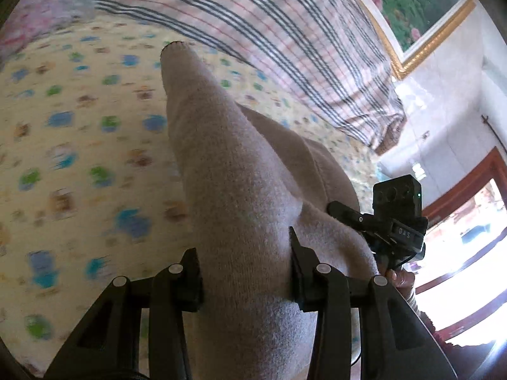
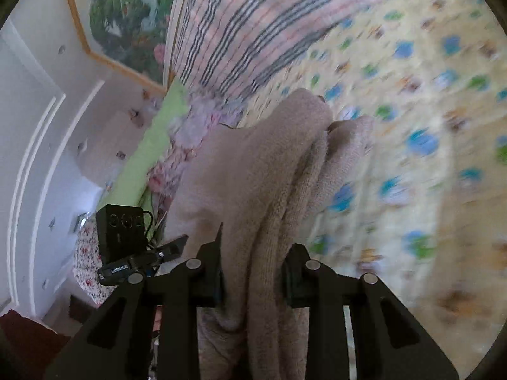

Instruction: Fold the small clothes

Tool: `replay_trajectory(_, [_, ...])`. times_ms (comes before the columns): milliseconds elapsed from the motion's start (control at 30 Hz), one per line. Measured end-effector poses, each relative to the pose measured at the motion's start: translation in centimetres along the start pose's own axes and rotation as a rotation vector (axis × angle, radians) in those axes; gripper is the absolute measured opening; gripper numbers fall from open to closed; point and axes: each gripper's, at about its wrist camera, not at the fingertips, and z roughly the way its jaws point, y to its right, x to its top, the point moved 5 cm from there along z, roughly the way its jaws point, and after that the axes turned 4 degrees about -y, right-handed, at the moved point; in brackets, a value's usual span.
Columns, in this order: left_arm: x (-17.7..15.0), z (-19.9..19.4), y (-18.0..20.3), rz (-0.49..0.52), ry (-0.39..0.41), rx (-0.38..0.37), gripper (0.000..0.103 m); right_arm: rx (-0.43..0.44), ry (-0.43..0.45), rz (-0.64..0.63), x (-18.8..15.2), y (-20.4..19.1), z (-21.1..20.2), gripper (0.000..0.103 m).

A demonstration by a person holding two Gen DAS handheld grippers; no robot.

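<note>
Sweater (image 1: 240, 190) bunches between both claws, its lower part cut off.

Bedroom surroundings: bedding, wall art and doorway

A yellow sheet (image 1: 79, 133) printed with blue and green blotches covers the bed, blurred in both views. Behind it lies a pink plaid blanket (image 1: 253, 22) with dark stripes, and a floral pink fabric (image 1: 35, 22) sits at its far end. A gold-framed flower painting (image 1: 421, 9) hangs on the white wall. A red-brown door frame (image 1: 469, 183) opens to bright daylight. A green cloth (image 2: 149, 139) borders the bed.
</note>
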Motion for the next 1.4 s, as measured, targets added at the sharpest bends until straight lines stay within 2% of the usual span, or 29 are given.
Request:
replay_trajectory(133, [-1.8, 0.2, -3.9, -0.037, -0.026, 0.042, 0.043, -0.002, -0.065, 0.016, -1.3, 0.3, 4.2, 0.029])
replay_trajectory(233, [-2.6, 0.3, -5.4, -0.079, -0.005, 0.021, 0.051, -0.081, -0.089, 0.028, -1.8, 1.5, 5.5, 0.032])
replay_trajectory(367, [-2.9, -0.4, -5.9, -0.103, 0.006, 0.04, 0.059, -0.126, -0.091, 0.049, -1.6, 1.9, 5.0, 0.045])
replay_trajectory(400, [-2.8, -1.0, -5.9, -0.103, 0.011, 0.055, 0.059, -0.15, -0.088, 0.051, -1.5, 1.8, 4.7, 0.049])
replay_trajectory(500, [-1.9, -2.3, -5.4, -0.096, 0.05, 0.11, 0.062, -0.224, -0.032, 0.036, -0.5, 1.4, 2.7, 0.051])
replay_trajectory(600, [0.2, -3.5, -5.5, -0.117, 0.112, 0.161, 0.064, -0.254, 0.056, 0.014, 0.9, 0.9, 0.8, 0.051])
replay_trajectory(667, [1.4, -3.4, -5.6, -0.118, 0.122, 0.194, 0.064, -0.253, 0.065, 0.011, 1.6, 0.9, 0.6, 0.051])
replay_trajectory(733, [2.3, -2.6, -5.7, -0.113, 0.118, 0.227, 0.064, -0.282, 0.042, 0.011, 2.1, 1.3, 1.7, 0.049])
replay_trajectory(767, [2.7, -2.0, -5.8, -0.113, 0.107, 0.247, 0.063, -0.301, 0.029, 0.011, 2.4, 1.5, 2.5, 0.038])
replay_trajectory(800, [2.9, -1.1, -5.8, -0.099, 0.079, 0.283, 0.061, -0.298, 0.014, 0.009, 2.4, 1.6, 3.2, 0.023])
replay_trajectory(900, [3.2, 0.1, -5.5, -0.044, 0.051, 0.361, 0.047, -0.319, 0.004, -0.032, 3.1, 1.0, 4.8, 0.009])
replay_trajectory(1000, [2.9, 1.3, -5.5, 0.017, 0.036, 0.47, 0.046, -0.288, 0.07, -0.073, 4.9, -0.5, 4.3, 0.009])
replay_trajectory(1033, [2.7, 1.8, -5.8, 0.022, 0.024, 0.483, 0.046, -0.309, 0.074, -0.084, 5.5, -0.7, 4.5, 0.009])
replay_trajectory(1100, [2.2, 2.7, -6.2, 0.041, 0.01, 0.505, 0.048, -0.405, 0.032, -0.12, 5.8, 0.2, 6.0, 0.008])
replay_trajectory(1200, [1.9, 2.7, -6.3, 0.055, 0.01, 0.512, 0.05, -0.507, -0.053, -0.139, 4.4, 2.6, 8.3, 0.009])
replay_trajectory(1333, [1.8, 1.0, -5.3, 0.052, 0.021, 0.509, 0.05, -0.474, -0.037, -0.088, 3.9, 2.6, 6.7, 0.013])
replay_trajectory(1400, [1.2, -0.6, -4.2, 0.069, 0.045, 0.511, 0.048, -0.5, -0.013, -0.094, 3.5, 1.5, 4.8, 0.014])
